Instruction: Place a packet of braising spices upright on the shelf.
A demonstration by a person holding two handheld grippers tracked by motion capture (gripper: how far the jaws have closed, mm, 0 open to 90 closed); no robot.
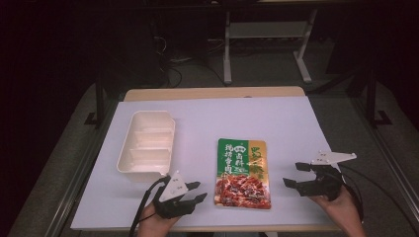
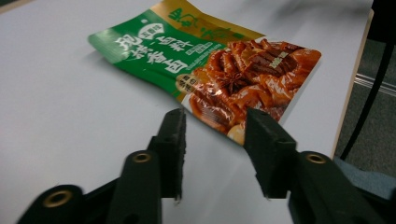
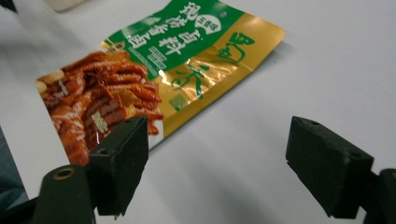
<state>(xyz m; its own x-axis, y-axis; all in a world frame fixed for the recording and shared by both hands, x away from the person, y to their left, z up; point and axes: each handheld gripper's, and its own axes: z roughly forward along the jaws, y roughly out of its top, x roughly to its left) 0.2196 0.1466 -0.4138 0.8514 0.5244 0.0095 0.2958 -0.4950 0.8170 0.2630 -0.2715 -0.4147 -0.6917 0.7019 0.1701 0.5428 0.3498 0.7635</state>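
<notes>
The seasoning sachet (image 1: 242,173) lies flat between my two grippers, just ahead of both jaw pairs. My left gripper (image 1: 192,191) is part open, my right gripper (image 1: 296,174) wide, both empty. Its glossy film might slip or crumple. Chinese lettering, unreadable. White tray (image 1: 146,145) beyond my left jaws.

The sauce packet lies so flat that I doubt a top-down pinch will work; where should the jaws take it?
Probably at the sauce packet's lower left edge, coming in low from the side with the left gripper. That edge looks slightly raised off the white table cover in the left gripper view.
</notes>
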